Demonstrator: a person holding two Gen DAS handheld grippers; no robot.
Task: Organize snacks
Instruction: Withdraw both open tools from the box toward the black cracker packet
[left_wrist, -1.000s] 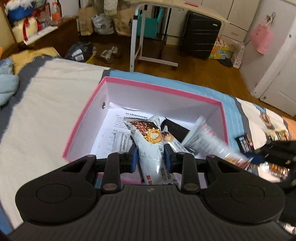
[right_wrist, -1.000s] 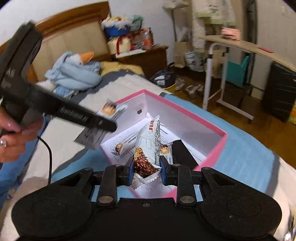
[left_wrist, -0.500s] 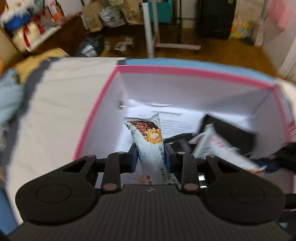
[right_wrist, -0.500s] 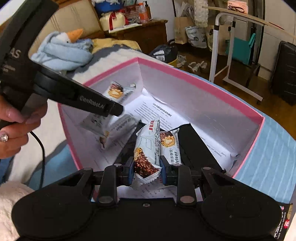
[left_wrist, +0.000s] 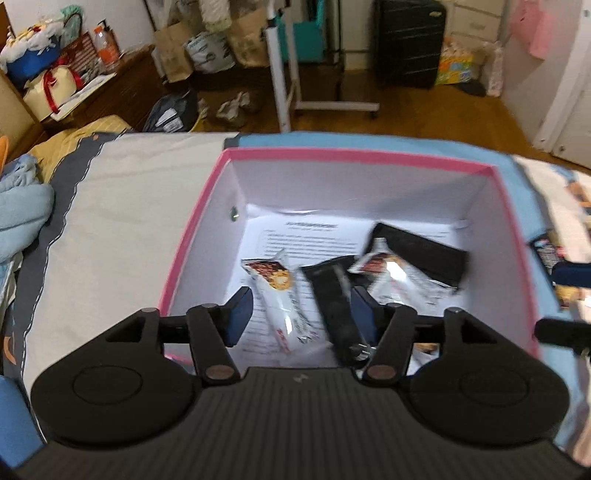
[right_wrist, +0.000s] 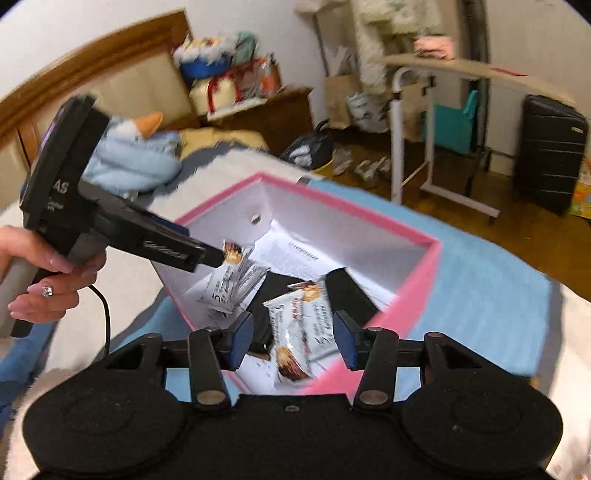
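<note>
Both tongs stand wide apart, gripping nothing. Below the left gripper (left_wrist: 300, 312), a white snack bar (left_wrist: 282, 299) lies in the pink-rimmed box (left_wrist: 354, 157); another snack packet (right_wrist: 301, 325) lies between the right gripper (right_wrist: 293, 341) fingers, centre frame.

Motion blurs the white snack packet (left_wrist: 282, 301) in the pink-rimmed box (left_wrist: 354, 157); its print is unreadable. The right gripper (left_wrist: 561, 299) is cut by the frame's right edge.
</note>
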